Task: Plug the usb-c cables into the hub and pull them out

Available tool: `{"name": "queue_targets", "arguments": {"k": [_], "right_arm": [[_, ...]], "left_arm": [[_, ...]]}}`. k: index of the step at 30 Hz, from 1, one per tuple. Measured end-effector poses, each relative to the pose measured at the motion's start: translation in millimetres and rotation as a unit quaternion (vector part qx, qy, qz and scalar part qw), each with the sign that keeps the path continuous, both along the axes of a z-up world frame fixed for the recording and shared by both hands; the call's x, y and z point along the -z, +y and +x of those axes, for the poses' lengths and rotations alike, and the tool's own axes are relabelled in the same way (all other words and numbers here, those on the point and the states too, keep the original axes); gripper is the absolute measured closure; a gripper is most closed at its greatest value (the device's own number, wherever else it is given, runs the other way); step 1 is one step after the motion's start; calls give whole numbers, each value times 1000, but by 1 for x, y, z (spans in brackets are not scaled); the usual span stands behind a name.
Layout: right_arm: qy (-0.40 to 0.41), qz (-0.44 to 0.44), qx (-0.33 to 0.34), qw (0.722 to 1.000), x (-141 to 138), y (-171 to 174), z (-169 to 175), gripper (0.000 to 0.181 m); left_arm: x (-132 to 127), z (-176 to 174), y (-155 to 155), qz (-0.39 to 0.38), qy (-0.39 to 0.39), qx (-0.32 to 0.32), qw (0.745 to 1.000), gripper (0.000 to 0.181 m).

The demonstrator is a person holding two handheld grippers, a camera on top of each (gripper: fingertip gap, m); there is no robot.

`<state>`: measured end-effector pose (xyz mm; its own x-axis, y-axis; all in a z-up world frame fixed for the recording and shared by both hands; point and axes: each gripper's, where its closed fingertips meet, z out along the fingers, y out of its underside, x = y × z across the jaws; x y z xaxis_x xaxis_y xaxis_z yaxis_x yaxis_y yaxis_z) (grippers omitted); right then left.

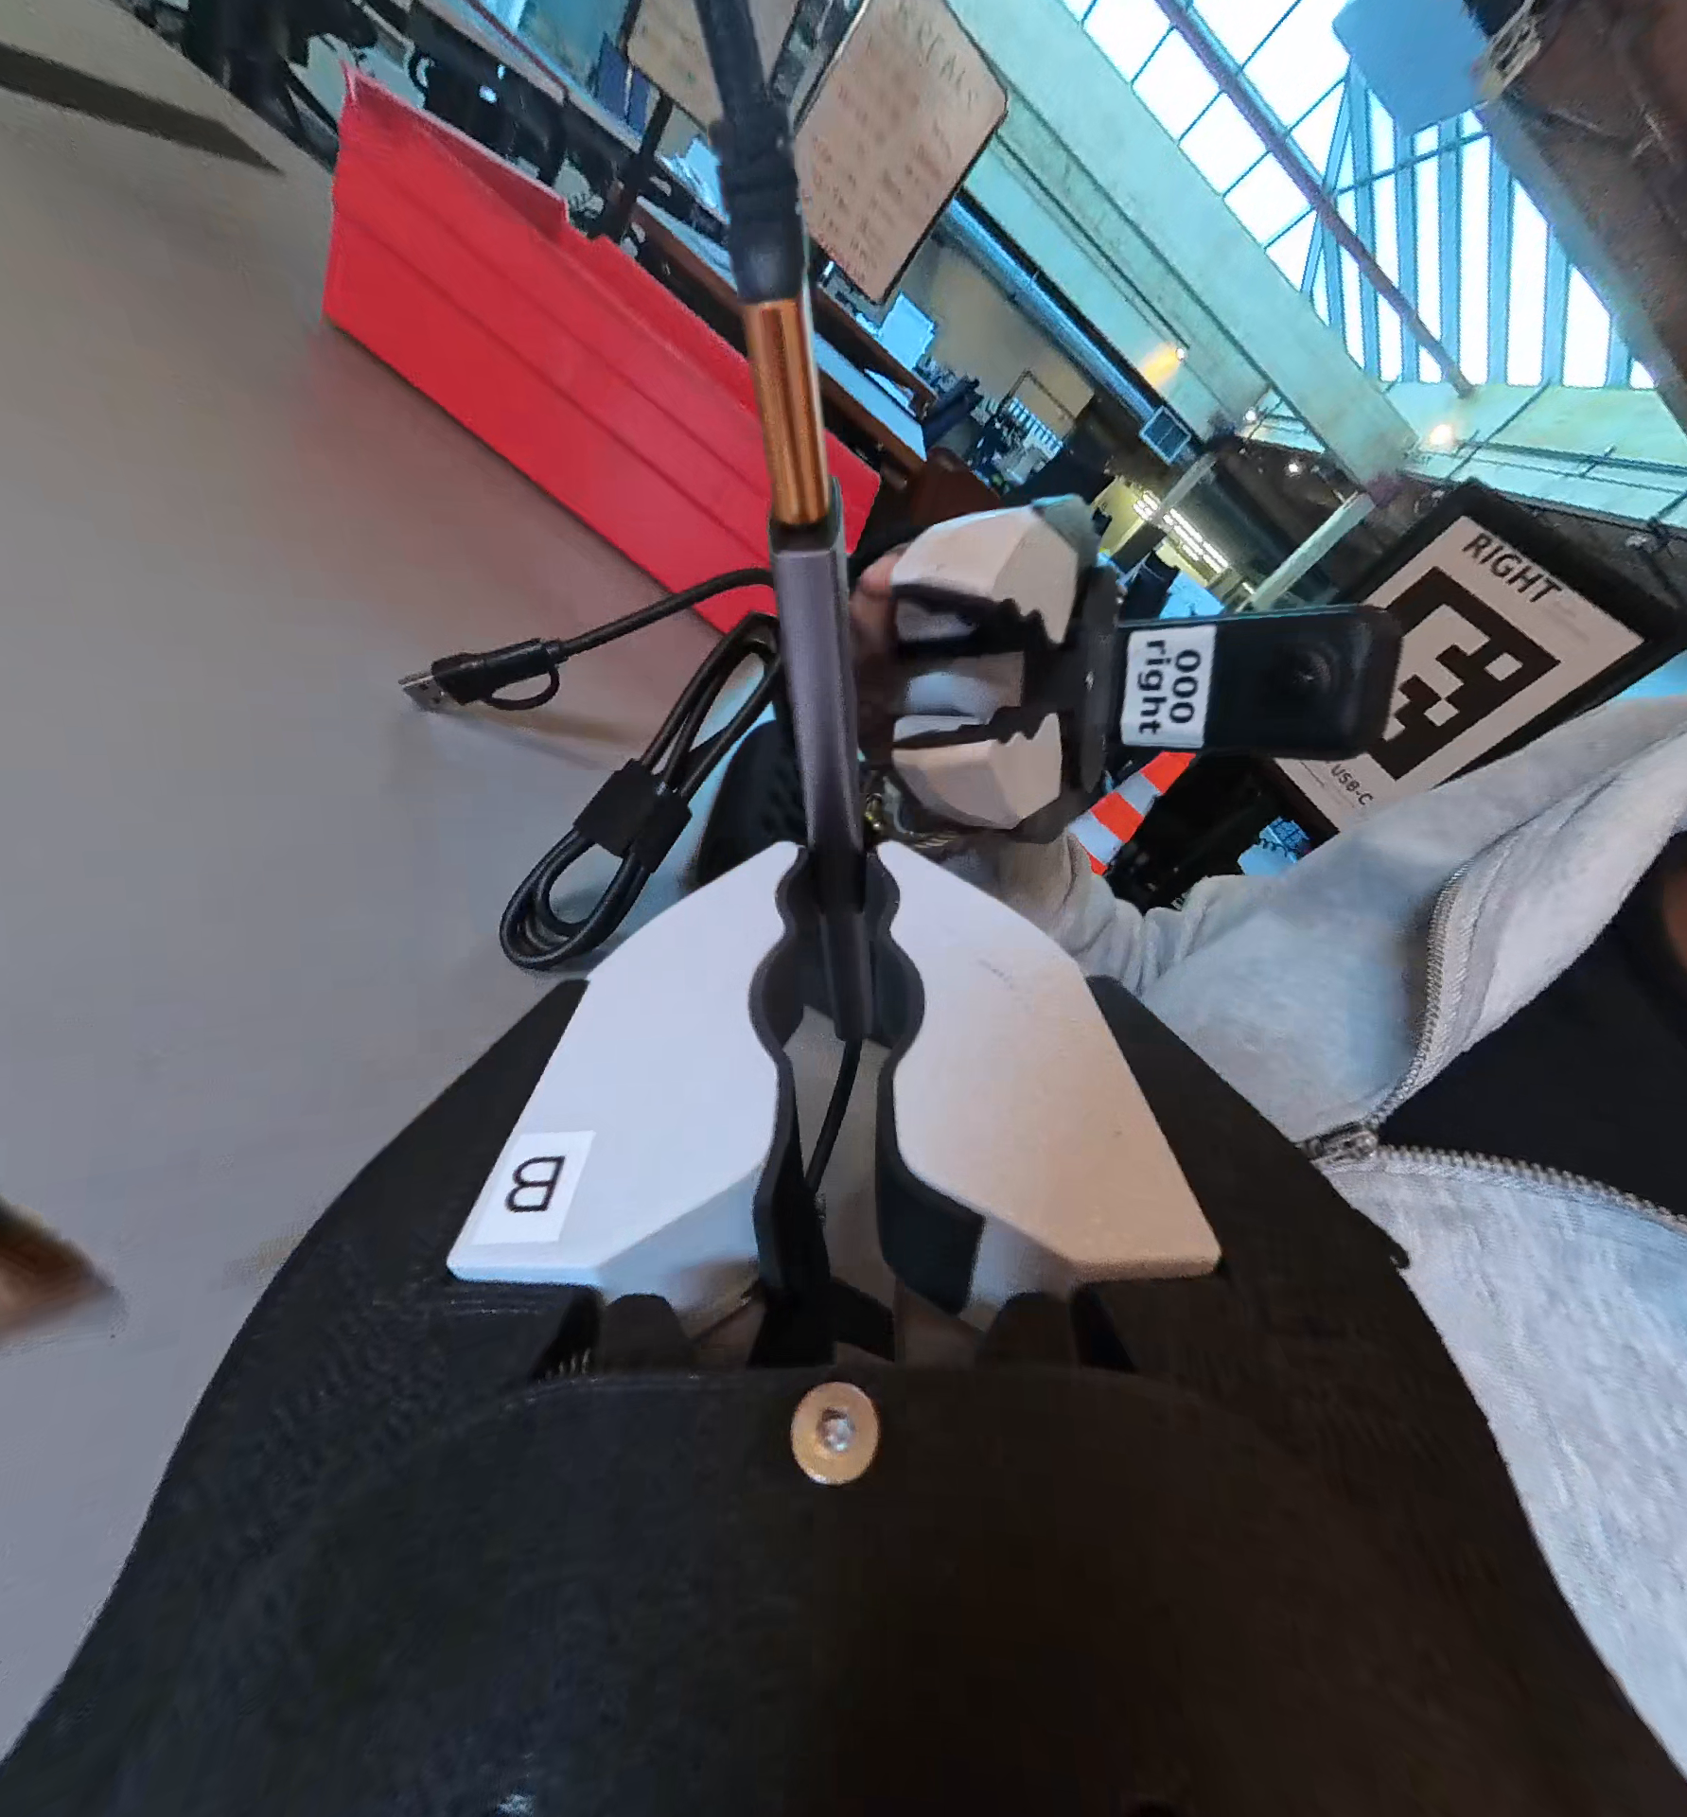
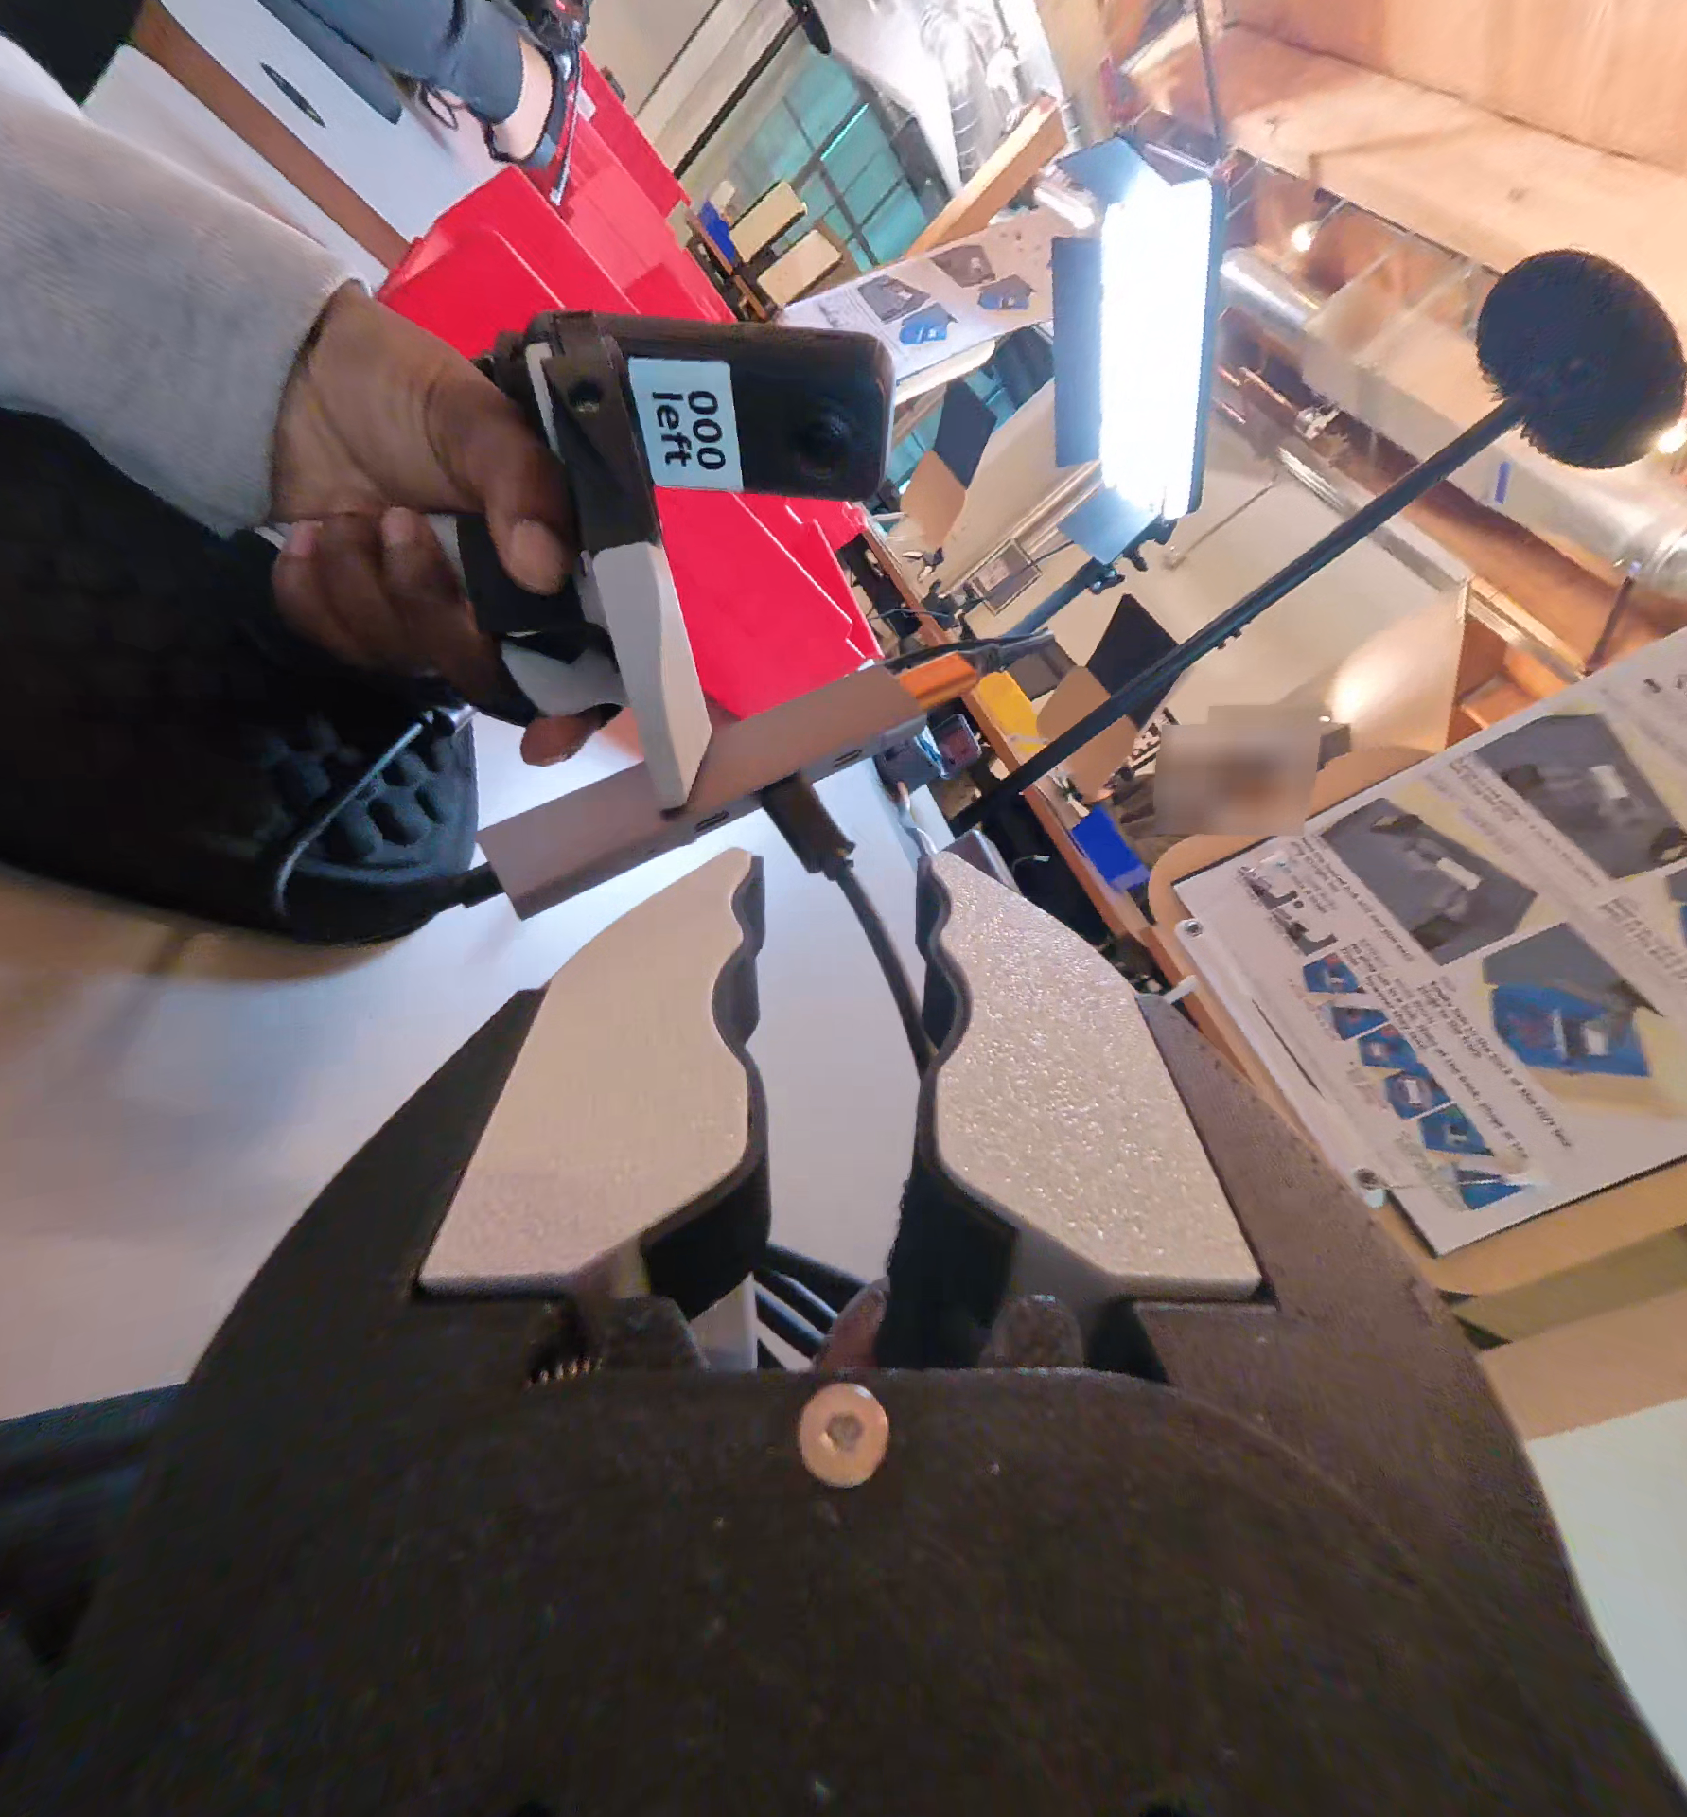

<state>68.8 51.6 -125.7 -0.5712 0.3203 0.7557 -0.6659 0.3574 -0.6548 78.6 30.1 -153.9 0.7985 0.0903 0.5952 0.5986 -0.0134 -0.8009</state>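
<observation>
My left gripper is shut on the grey hub, held edge-on above the table. A copper-coloured plug with a black cable sits in the hub's far end. In the right wrist view the hub shows side-on in the left gripper, with the copper plug at its end. A dark usb-c plug sits in the hub's side; its black cable runs between my right gripper's open jaws. The right gripper shows just right of the hub.
A coiled black cable with a loose plug lies on the grey table. A red bin stands behind. Right of the table are an instruction sheet on a board, a light panel and a microphone. My hands' fingertips stand some 4 cm from each other.
</observation>
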Motion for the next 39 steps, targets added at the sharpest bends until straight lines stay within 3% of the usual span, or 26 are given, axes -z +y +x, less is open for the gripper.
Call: {"name": "queue_targets", "arguments": {"k": [7, 10, 12, 15, 19, 21, 25, 31, 36, 39], "right_arm": [[53, 150, 26, 987, 25, -10, -5, 151], [80, 240, 42, 967, 33, -9, -10, 168], [89, 272, 53, 957, 37, -8, -13, 168], [66, 249, 47, 965, 35, -9, -12, 169], [55, 225, 48, 972, 33, -13, -12, 169], [65, 227, 56, 970, 33, -15, -12, 169], [77, 204, 75, 973, 25, -12, -17, 168], [8, 134, 106, 985, 31, -15, -29, 167], [-99, 66, 166, 979, 33, -27, -36, 167], [-197, -1, 152, 969, 32, -37, -34, 168]], "left_arm": [[16, 6, 12, -71, 22, 14, 997, 172], [21, 10, 19, -101, 43, 21, 994, 172], [23, 8, 20, -108, 45, 14, 993, 171], [19, 9, 20, -90, 44, 18, 995, 170], [28, 10, 25, -129, 62, 19, 990, 151], [30, 14, 29, -144, 86, 24, 986, 167], [24, 3, 29, -131, 126, -45, 982, 171], [15, -13, 13, -114, 164, -159, 967, 172], [3, -23, -4, -76, 171, -239, 953, 173], [-7, -25, -15, -39, 179, -276, 944, 173]]}}
